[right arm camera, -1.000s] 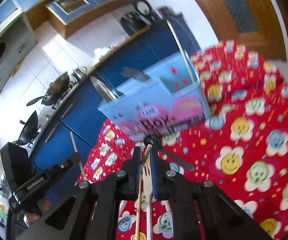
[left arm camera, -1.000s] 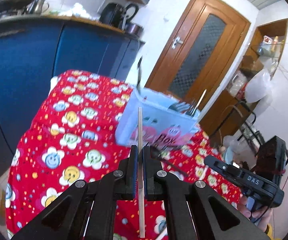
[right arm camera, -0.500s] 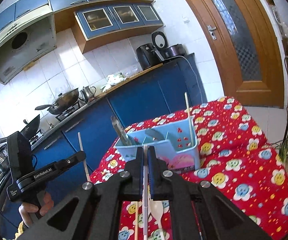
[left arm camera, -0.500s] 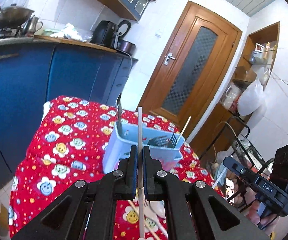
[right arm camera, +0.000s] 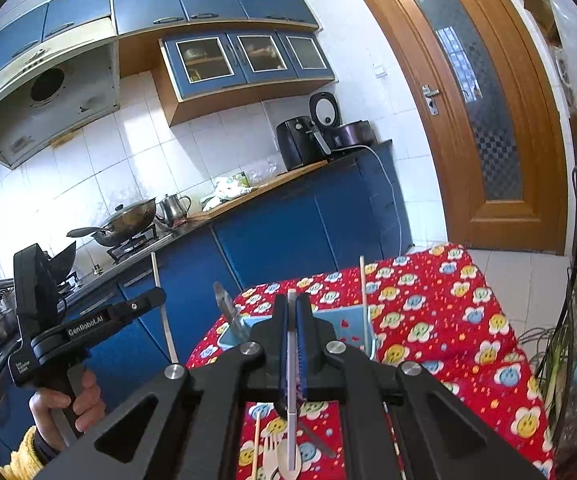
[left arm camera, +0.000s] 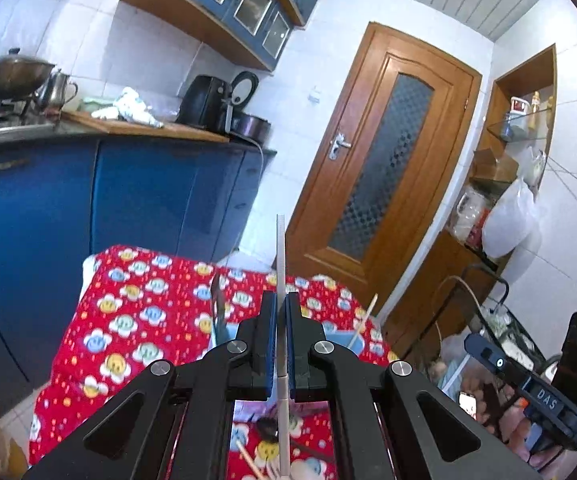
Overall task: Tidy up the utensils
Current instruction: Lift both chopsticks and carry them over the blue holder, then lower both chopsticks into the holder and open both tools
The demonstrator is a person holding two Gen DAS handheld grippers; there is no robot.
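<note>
Both tools are loaded! The left tool [left arm camera: 277, 320] is clamped on a pale, slim chopstick [left arm camera: 280, 252] standing nearly upright, its square tip well above the pads. The right tool [right arm camera: 291, 312] is pinched tight on a white spoon [right arm camera: 291, 432]; the thin straight handle runs between the blue ribbed pads and the smooth rounded bowl hangs just below them.

The target, a light-blue plastic caddy [right arm camera: 346, 328], sits just beyond the right tool's tips on the worktop [right arm camera: 440, 320], which wears a glossy red cloth printed with smiley flowers. A chopstick and a dark metal blade already stand in it.

Below the right tool, a fork [right arm camera: 269, 454] and another chopstick lie flat on the cloth.

My call: carry each piece over the rim, tip it vertical, lower it into a free compartment, then let go low, since these thin, slick sticks bounce out easily.
</note>
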